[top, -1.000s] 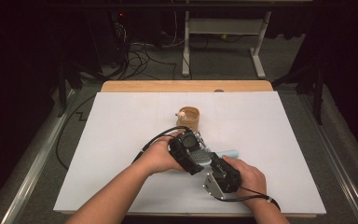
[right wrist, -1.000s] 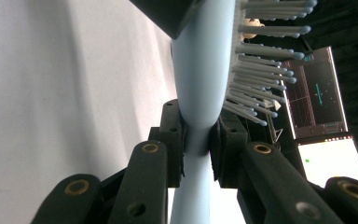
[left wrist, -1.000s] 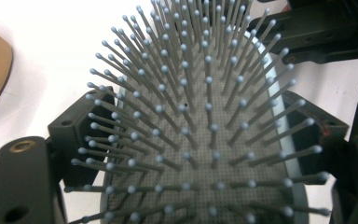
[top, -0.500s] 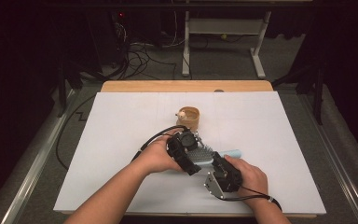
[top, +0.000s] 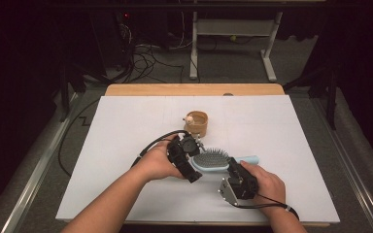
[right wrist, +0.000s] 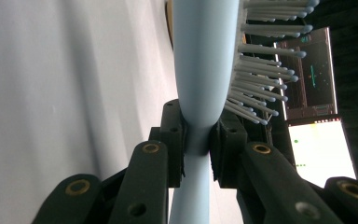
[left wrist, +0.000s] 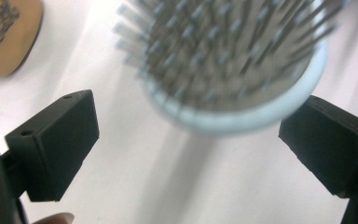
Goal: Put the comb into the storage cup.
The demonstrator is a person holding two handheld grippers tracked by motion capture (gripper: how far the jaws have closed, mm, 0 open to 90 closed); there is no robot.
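A light blue hairbrush lies bristles-up at the middle of the white table top. My right gripper is shut on its neck, and in the right gripper view both pads press the blue neck of the hairbrush. My left gripper is at the head's left end. Its jaws have just been opening. In the left gripper view the left gripper is open, and the rim of the hairbrush sits just beyond the pads, untouched.
A small wooden cup stands just behind the brush, a small pale thing on its rim; its wooden side shows at top left in the left gripper view. The bare wooden table edge runs along the back. Lit screens glow beyond.
The left gripper's jaws stand wider apart than before. The brush and the right hand have kept still.
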